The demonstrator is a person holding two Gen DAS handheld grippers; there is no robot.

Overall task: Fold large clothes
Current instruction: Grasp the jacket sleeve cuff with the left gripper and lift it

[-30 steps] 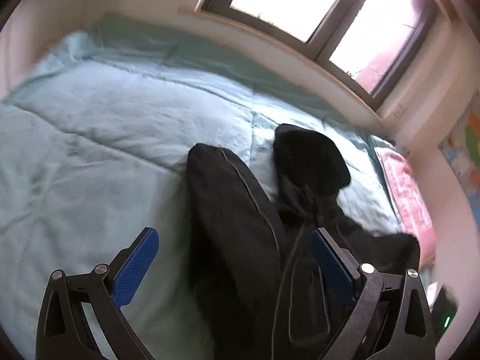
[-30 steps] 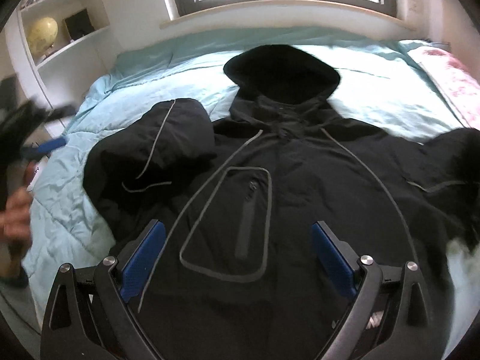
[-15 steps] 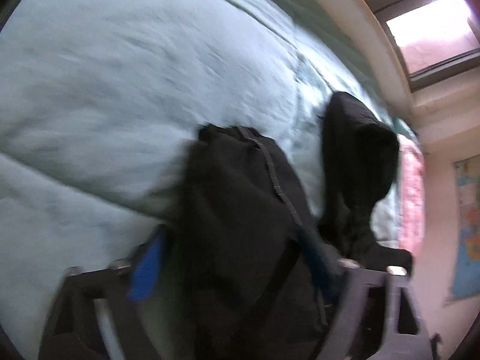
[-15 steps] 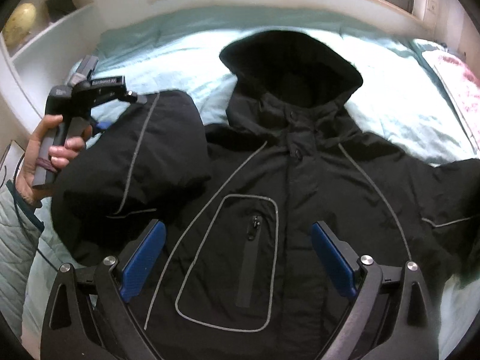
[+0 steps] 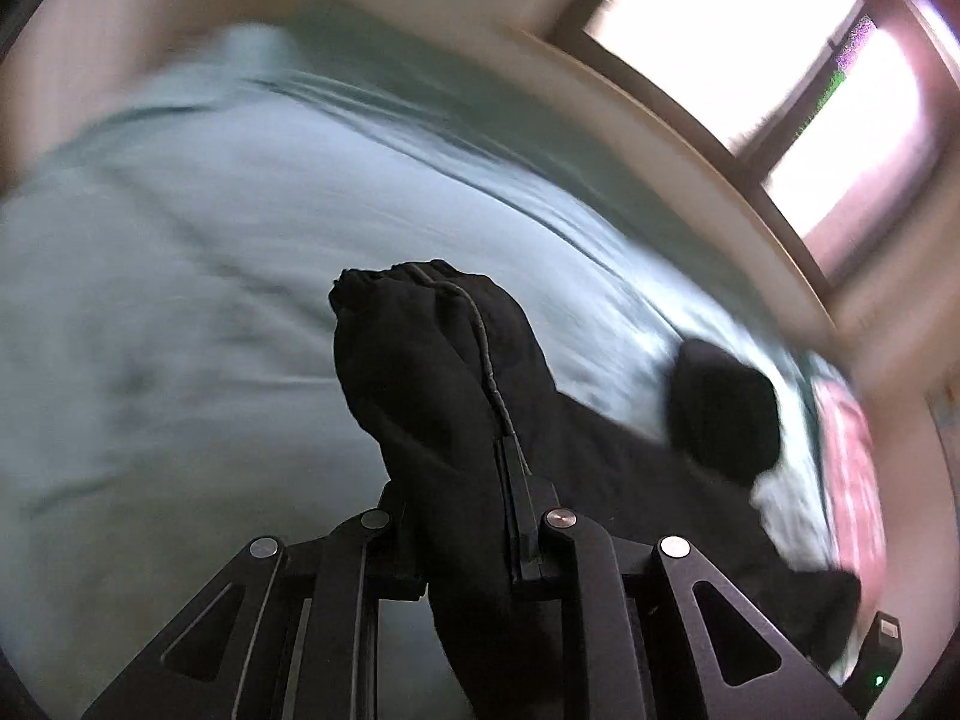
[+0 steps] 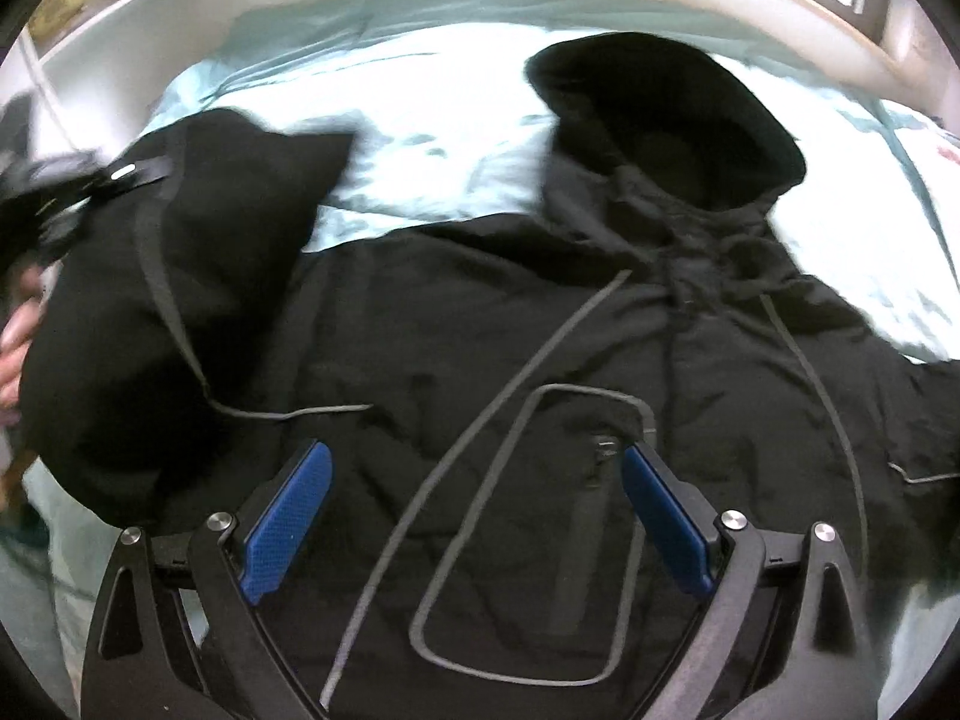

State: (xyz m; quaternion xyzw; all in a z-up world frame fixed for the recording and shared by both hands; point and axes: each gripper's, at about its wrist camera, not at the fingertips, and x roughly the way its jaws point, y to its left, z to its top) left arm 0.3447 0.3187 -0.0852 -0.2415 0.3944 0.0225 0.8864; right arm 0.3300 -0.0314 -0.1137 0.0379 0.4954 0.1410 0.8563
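Black fabric fills the left hand-held gripper (image 5: 465, 534) right now: its jaws are closing on the bunched sleeve (image 5: 432, 360) of the hooded jacket (image 6: 600, 324), and the cloth is pinched between them, with a thin grey piping line running up the fold. In the right wrist view that same sleeve sits at the far left, doubled over and lifted off the bed, and a hand (image 6: 15, 348) shows blurred at the picture's edge beside it.

Moving across, the jacket's body lies spread front-up on the pale blue-green quilt (image 6: 444, 138) covering the bed. A chest pocket (image 6: 540, 534) outlined in grey piping, with a zipper down its middle, sits just ahead of the right hand-held gripper (image 6: 474, 522). That gripper's jaws stand wide apart, blue pads (image 6: 285, 519) showing on both sides, nothing between them but the jacket front lying below; whether they touch the cloth I cannot tell.

Further right, the hood (image 6: 666, 114) lies open toward the window sill, flat on the quilt. The other sleeve runs off toward the right edge. In the left wrist view a pink patterned cloth (image 5: 852, 468) lies at the bed's far right side, beyond the hood, under the bright window (image 5: 780, 54).
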